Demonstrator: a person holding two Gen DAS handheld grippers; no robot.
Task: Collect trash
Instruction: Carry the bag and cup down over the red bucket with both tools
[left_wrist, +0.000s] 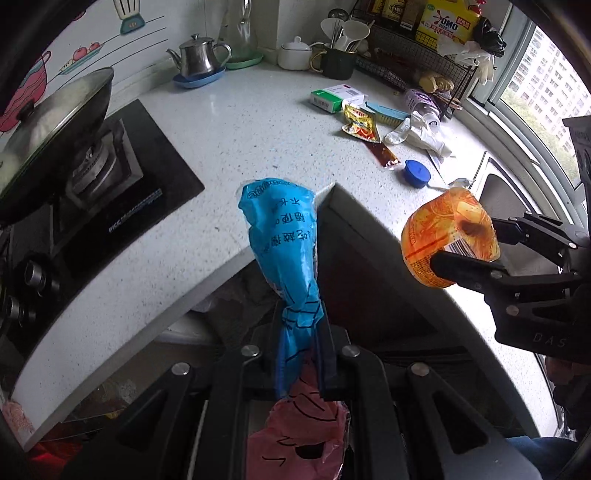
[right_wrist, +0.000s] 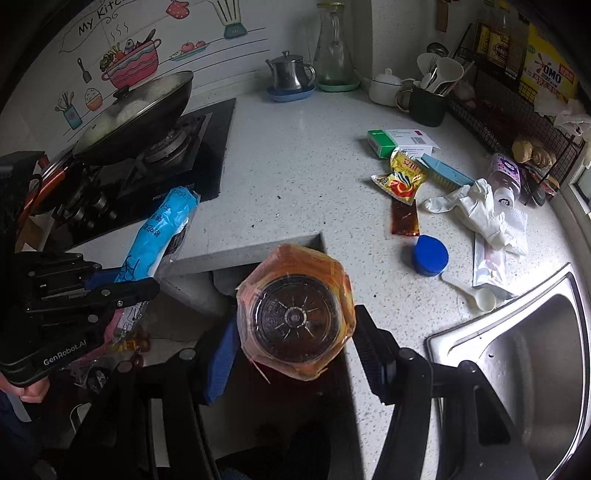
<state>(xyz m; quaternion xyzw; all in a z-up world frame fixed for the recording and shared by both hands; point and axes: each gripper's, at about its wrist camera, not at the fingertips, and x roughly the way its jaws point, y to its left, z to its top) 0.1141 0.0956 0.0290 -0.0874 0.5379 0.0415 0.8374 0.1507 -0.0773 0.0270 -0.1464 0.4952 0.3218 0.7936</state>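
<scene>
The left hand-held gripper (left_wrist: 300, 347) is clenched tight on a blue wrapper (left_wrist: 284, 243), which sticks up and out past its fingers, with a pink plastic bag (left_wrist: 306, 435) bunched below the grip; in the right wrist view the same wrapper (right_wrist: 159, 232) juts from that hand-held gripper (right_wrist: 136, 288) at the left edge, above the front edge of the table. The right hand-held gripper (right_wrist: 295, 328) is grasping an orange instant-noodle cup (right_wrist: 295, 314) by its sides, bottom toward the camera, held in the air over a square cut-out in the table (right_wrist: 295, 177); from the left wrist view the cup (left_wrist: 450, 236) sits between the 2 black fingers of that hand-held gripper (left_wrist: 476, 243). Farther back on the speckled white table lie more scraps: a yellow sauce packet (right_wrist: 402, 177) touching a dark red sachet (right_wrist: 404, 218), a blue cap (right_wrist: 430, 254) just beside a white plastic spoon (right_wrist: 476, 295), a white glove (right_wrist: 472, 206), a green-and-white box (right_wrist: 399, 140) and a plastic bottle (right_wrist: 506, 177) lying on its side. To the left a lidded wok (right_wrist: 136, 110) stands on the stove (right_wrist: 177, 155); a steel kettle (right_wrist: 291, 72) sits near the wall, and a steel sink (right_wrist: 524, 350) is at the right.
</scene>
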